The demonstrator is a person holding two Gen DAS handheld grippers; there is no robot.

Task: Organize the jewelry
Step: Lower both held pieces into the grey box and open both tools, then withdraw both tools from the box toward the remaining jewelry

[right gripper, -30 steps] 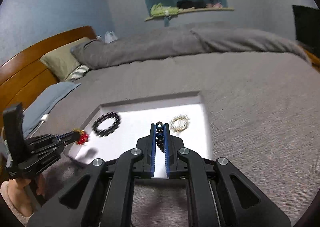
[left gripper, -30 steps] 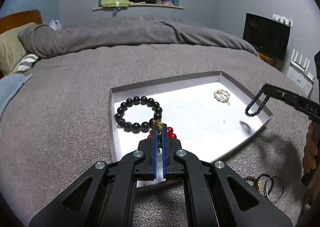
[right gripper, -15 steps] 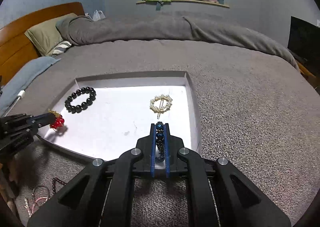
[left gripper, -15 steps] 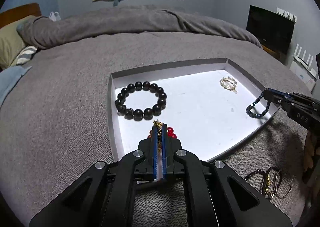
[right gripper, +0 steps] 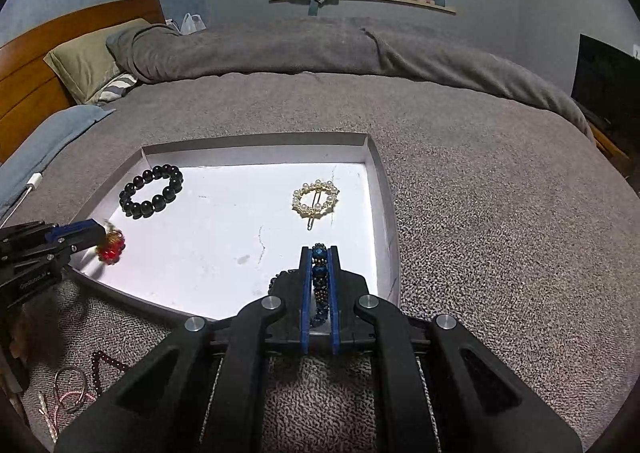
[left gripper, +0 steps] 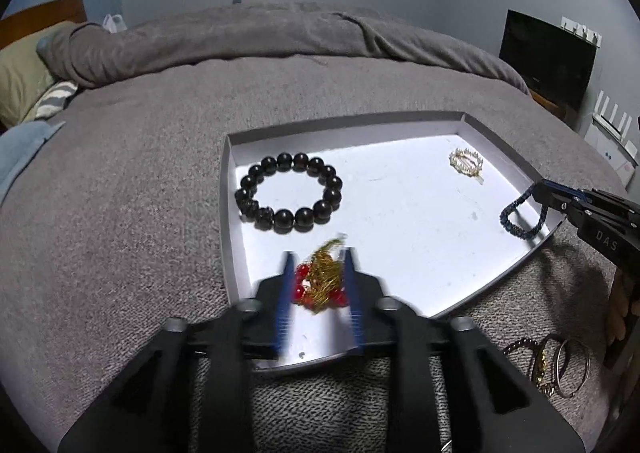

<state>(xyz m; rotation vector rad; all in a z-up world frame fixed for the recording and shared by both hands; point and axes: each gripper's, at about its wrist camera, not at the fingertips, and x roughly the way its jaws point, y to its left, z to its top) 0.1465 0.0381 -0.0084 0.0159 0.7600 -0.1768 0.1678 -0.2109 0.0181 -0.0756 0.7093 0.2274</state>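
A white tray (left gripper: 400, 125) lies on the grey bedspread. In it are a black bead bracelet (left gripper: 289, 192) and a pearl hair clip (left gripper: 466, 164). My left gripper (left gripper: 318, 259) is open over the tray's near left corner, with a red and gold piece (left gripper: 320, 283) loose between its fingers. My right gripper (right gripper: 320, 253) is shut on a blue bead bracelet (right gripper: 320, 281) over the tray's near right edge; the bracelet hangs as a loop in the left wrist view (left gripper: 520, 215). The tray (right gripper: 256, 145), black bracelet (right gripper: 152, 193), hair clip (right gripper: 316, 199) and red piece (right gripper: 111, 249) also show in the right wrist view.
Loose rings and bracelets lie on the bedspread near the tray (left gripper: 556, 365), also in the right wrist view (right gripper: 76, 385). A rumpled duvet (left gripper: 280, 37) and pillows (right gripper: 88, 57) are at the far side. A dark screen (left gripper: 548, 61) stands at the right.
My left gripper has opened and let go of the red and gold piece, which now rests in the tray. My right gripper has come down lower over the tray with the blue bracelet.
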